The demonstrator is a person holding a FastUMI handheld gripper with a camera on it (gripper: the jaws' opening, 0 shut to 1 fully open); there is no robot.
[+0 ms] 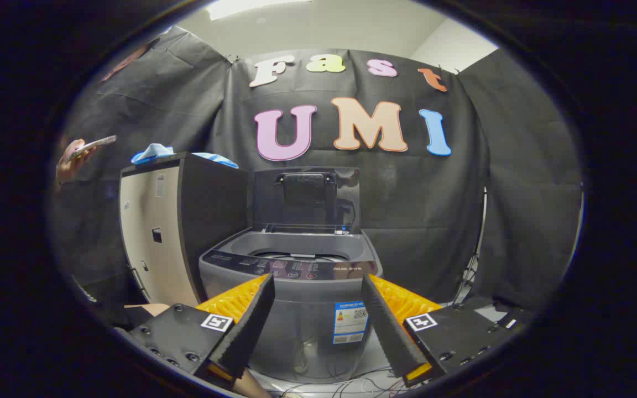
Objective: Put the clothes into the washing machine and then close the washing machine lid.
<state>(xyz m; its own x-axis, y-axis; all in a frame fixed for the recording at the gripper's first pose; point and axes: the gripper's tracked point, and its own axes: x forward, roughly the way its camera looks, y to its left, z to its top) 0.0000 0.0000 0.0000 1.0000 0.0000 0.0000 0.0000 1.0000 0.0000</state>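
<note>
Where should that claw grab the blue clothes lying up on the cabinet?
Probably at the raised, bunched fold of the blue clothes near the cabinet's front edge, coming from the front and slightly above. That hump stands up off the flat top, so both fingers could close around it. The claw is open now, facing the open-lidded washing machine beside the cabinet.

the washing machine (291, 309) stood directly ahead of the gripper (316, 283), whose fingers were spread apart with nothing between them, framing the machine's front. the lid (306, 199) stood raised upright at the rear of the machine, against the booth wall behind it. a cabinet (180, 226) stood just beside the machine, to its left. clothes (155, 152) lay on top of the cabinet. a hand (69, 160) holding a phone (93, 145) was further left, beyond the cabinet. cables (340, 384) lay on the floor before the machine.
</note>
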